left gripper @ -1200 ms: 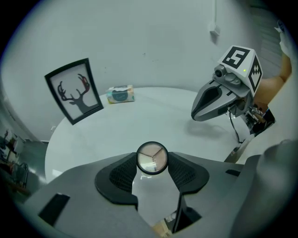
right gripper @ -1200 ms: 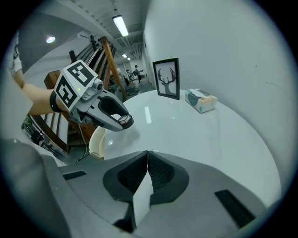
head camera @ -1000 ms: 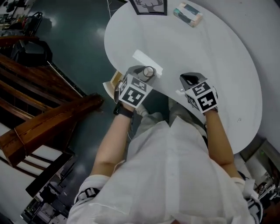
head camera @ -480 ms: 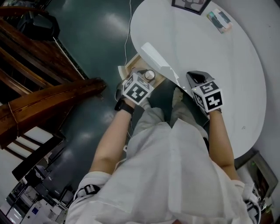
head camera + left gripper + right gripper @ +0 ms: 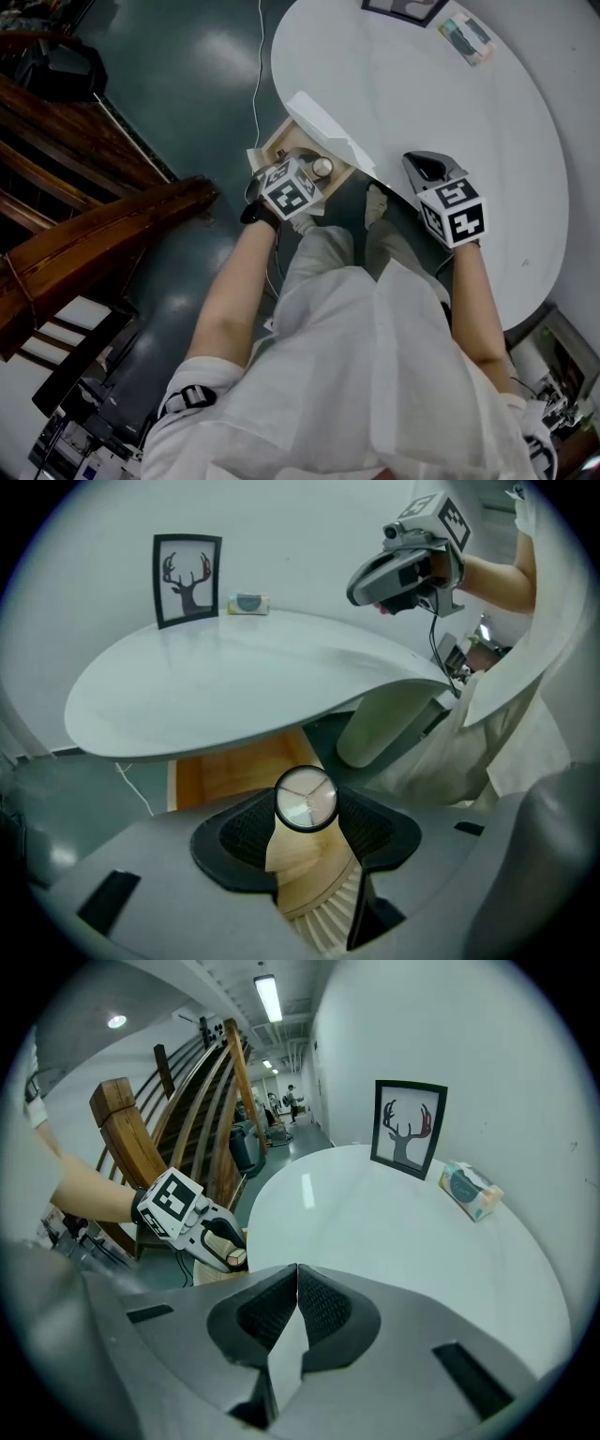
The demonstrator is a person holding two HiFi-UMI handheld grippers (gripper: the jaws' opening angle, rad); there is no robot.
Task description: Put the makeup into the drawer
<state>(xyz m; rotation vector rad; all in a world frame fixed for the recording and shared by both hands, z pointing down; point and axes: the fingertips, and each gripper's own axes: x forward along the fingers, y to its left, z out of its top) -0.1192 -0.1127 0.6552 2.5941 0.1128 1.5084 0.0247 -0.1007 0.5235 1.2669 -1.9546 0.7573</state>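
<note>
Left gripper (image 5: 306, 816): jaws held wide apart and pinching the makeup (image 5: 305, 797), its round cap facing the camera. Just beyond, the open drawer (image 5: 234, 772) is seen below the edge of the surface (image 5: 234, 677), at its left. Right gripper (image 5: 293, 1309): pressed together, nothing held, over the surface's near edge.

Recommendation: the makeup should be lowered within the drawer walls, clear of the overhanging edge, and released only once its base is supported. A drop from height is judged likely to send it rolling.
</note>
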